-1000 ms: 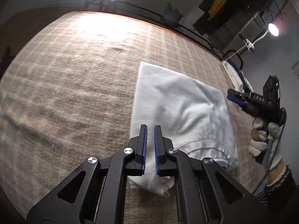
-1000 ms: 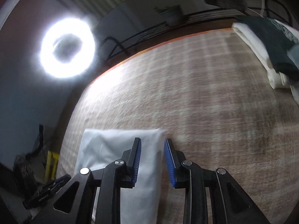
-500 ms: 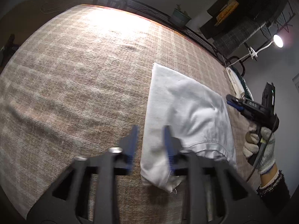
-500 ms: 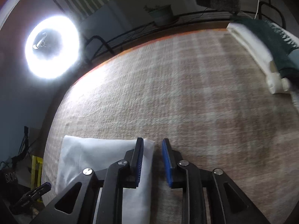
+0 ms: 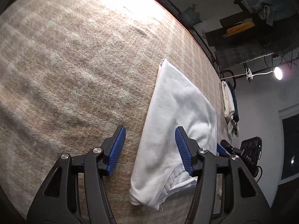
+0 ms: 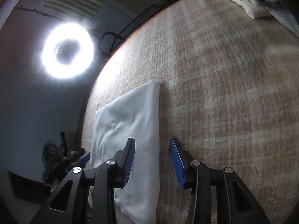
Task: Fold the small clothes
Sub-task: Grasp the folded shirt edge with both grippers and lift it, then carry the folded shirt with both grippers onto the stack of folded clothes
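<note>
garment folded, both grippers off it

the garment (image 5: pixel 179 123), white, lies flat on the tan plaid desk (image 5: pixel 74 65) as a compact folded rectangle, edges fairly straight, with a hem or waistband showing at its near end. the left gripper (image 5: pixel 149 149) is spread wide and holds nothing, one jaw over bare desk, the other over the cloth. the right gripper (image 6: pixel 152 160) is also wide and empty, straddling the garment's long edge. this piece looks close to finished; at most a last fold or a tidy of the loose near corner seems left. more clothes (image 6: pixel 261 5) sit piled at the desk's far edge; whether they are done or waiting, i cannot tell.
</note>
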Available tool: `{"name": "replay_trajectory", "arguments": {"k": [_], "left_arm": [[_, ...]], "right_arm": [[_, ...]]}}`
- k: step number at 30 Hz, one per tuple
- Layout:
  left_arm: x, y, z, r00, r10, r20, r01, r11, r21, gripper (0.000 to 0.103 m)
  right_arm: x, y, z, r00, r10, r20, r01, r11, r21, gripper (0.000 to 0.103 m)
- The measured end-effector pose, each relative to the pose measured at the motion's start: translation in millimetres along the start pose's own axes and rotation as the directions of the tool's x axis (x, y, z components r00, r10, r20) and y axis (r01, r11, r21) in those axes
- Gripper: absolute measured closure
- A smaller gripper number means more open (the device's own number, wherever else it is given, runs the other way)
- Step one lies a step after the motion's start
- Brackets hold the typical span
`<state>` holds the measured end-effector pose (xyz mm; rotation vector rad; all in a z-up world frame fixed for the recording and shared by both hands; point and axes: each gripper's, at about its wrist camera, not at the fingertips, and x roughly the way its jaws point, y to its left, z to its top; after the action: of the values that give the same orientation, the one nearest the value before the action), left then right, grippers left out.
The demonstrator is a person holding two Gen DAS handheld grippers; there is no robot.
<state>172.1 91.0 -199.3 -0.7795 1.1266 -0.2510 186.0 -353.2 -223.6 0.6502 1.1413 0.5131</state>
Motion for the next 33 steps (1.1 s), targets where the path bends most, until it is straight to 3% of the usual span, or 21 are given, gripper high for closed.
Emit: {"name": "replay_trajectory", "arguments": {"k": [3,8,12,14,17,25,33], "left_arm": [[4,-2,5,1.000,-0.002,0.002,0.002,1.000,-0.002,0.049],[17,-13,9,1.000,0.005,-0.003,-0.005,1.000,0.002,0.061],[29,-28,8,0.999,0.026,-0.020,-0.025,0.999,0.047,0.067],[33,-34,7,0.998,0.053,-0.019,-0.051,0.996,0.066,0.083],[36,-39,5,0.997,0.077,-0.013,-0.076,0.994,0.082,0.090],[23,-68,-3,0.991,0.120,0.061,-0.130,0.969,0.212,0.092],[10,-99,-12,0.993,0.071,0.093,-0.094,0.957,0.274,0.093]], "right_arm": [[2,-10,-2,0.997,0.072,-0.003,-0.072,0.996,0.057,0.066],[10,-10,-6,0.994,0.111,-0.014,-0.110,0.992,0.061,0.072],[17,-2,-9,0.995,0.095,-0.026,-0.094,0.995,0.044,0.081],[19,0,-9,0.997,0.078,-0.029,-0.077,0.996,0.035,0.087],[19,8,-7,0.998,0.051,-0.029,-0.051,0.999,0.004,0.093],[17,54,-6,0.998,-0.067,0.020,0.069,0.990,-0.124,0.097],[7,98,-11,0.990,-0.116,0.080,0.132,0.963,-0.237,0.098]]}}
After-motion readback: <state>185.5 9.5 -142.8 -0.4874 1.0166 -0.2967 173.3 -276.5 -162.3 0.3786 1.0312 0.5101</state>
